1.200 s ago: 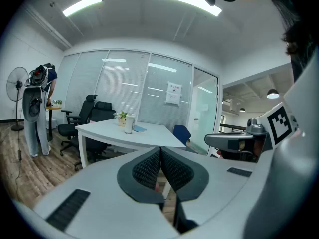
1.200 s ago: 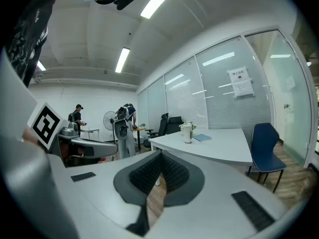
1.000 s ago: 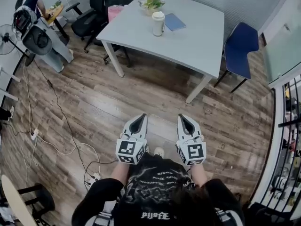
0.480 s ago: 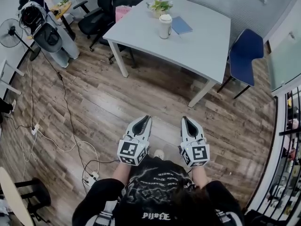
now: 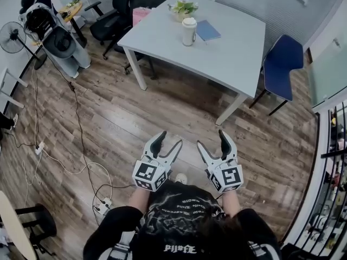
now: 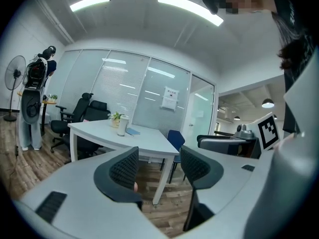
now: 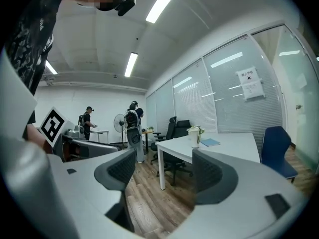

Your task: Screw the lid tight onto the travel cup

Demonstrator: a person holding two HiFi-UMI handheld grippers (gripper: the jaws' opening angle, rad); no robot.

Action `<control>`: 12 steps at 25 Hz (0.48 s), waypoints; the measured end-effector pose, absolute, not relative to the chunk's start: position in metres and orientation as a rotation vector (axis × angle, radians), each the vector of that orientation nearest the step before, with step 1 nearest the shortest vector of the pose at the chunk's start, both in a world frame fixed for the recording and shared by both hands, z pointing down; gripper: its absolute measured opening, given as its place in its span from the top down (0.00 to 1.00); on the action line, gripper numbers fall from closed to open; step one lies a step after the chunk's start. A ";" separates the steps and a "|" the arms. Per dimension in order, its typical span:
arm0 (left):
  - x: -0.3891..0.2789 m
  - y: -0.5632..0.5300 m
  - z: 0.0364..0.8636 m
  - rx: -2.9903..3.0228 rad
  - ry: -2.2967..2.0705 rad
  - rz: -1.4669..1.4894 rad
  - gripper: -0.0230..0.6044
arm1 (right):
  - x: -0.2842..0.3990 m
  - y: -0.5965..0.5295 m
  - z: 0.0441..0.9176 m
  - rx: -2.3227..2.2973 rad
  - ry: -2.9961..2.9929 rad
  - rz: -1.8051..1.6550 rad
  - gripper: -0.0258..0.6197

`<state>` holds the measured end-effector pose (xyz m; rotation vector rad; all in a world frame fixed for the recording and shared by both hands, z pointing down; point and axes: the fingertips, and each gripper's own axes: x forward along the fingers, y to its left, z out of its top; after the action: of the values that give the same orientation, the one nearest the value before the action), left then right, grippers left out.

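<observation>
Evidently approaching: stands well apart from white lidded travel cup (image 5: 188,31) on pale worktop (image 5: 233,47), holds left gripper (image 5: 169,140) and right gripper (image 5: 211,140) just spread, empty; next needs walking closer.

The room around me is evenly bright. Long ceiling light strips (image 6: 189,6) burn out to pure white in both gripper views. In the head view the wooden floor (image 5: 108,118) carries a pale sheen, and the shadow under the white table (image 5: 233,47) is soft. The travel cup (image 5: 188,31) is small there but crisp. Both gripper views are strongly fisheye, with straight lines bowing and black corners closing in. My own jaws, close to the lens, look slightly soft against the sharper room behind.
</observation>
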<state>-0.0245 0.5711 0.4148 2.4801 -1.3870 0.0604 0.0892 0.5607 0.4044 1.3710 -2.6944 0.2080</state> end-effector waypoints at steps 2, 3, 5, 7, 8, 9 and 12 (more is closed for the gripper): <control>-0.024 0.569 0.418 2.487 -1.402 0.105 0.52 | 0.090 0.557 0.404 1.371 -2.702 0.215 0.42; -0.024 0.568 0.420 2.488 -1.411 0.118 0.52 | 0.091 0.555 0.404 1.372 -2.706 0.219 0.42; -0.024 0.567 0.424 2.479 -1.416 0.115 0.52 | 0.091 0.551 0.407 1.362 -2.706 0.215 0.42; -0.024 0.563 0.426 2.473 -1.402 0.098 0.51 | 0.088 0.547 0.411 1.338 -2.704 0.226 0.42; -0.024 0.559 0.427 2.476 -1.389 0.087 0.51 | 0.088 0.544 0.412 1.331 -2.706 0.238 0.43; -0.023 0.554 0.427 2.481 -1.372 0.077 0.50 | 0.088 0.541 0.414 1.332 -2.704 0.248 0.44; -0.021 0.531 0.433 2.505 -1.320 0.073 0.50 | 0.089 0.521 0.422 1.359 -2.679 0.265 0.45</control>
<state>-0.0214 0.5315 0.4325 2.5045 -1.3198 0.0728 0.0892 0.5214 0.4217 1.3590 -2.6791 0.2649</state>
